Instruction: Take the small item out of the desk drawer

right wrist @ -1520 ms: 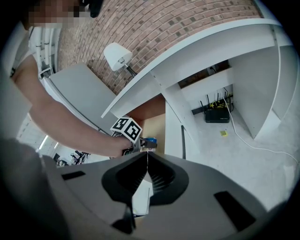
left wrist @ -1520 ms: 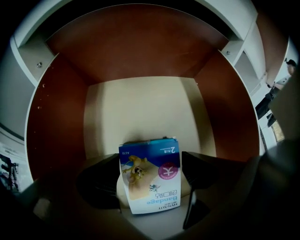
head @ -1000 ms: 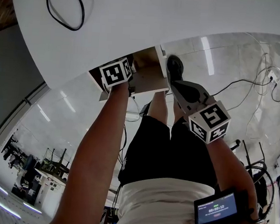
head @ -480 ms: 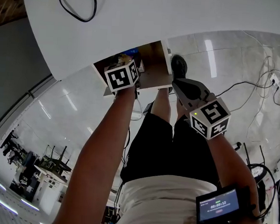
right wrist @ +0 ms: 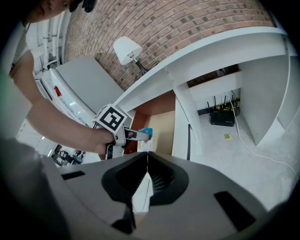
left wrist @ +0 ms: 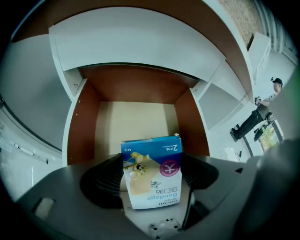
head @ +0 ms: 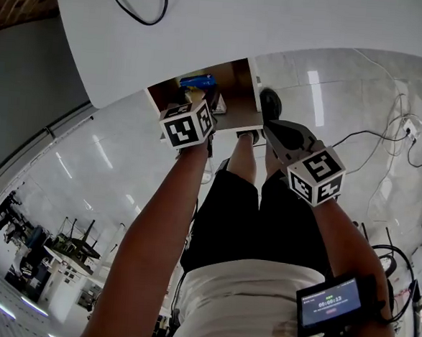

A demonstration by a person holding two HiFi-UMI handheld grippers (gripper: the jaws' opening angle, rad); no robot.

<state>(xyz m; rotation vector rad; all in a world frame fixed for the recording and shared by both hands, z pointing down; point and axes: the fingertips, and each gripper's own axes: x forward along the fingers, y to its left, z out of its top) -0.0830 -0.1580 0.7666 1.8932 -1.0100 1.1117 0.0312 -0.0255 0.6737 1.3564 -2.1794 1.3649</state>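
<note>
A small blue and cream bandage box (left wrist: 152, 171) stands between the jaws of my left gripper (left wrist: 152, 180), which is shut on it just in front of the open drawer (left wrist: 131, 124). From the head view the box (head: 198, 80) shows blue above the left gripper's marker cube, over the drawer (head: 238, 94) that juts from under the white desk (head: 279, 25). The right gripper view catches the box (right wrist: 144, 133) held out by the left gripper (right wrist: 133, 135). My right gripper (right wrist: 146, 173) is shut with nothing in it, at the drawer's right corner (head: 267, 110).
The drawer's floor behind the box looks bare. A black cable (head: 140, 1) loops on the desk top. A lamp (right wrist: 127, 49) stands against a brick wall. A router (right wrist: 222, 117) and cables lie on the floor under the desk. The person's legs and shoes are below.
The left gripper has drawn back out of the drawer with the box, which now shows above the marker cube. The right gripper has hardly moved.
</note>
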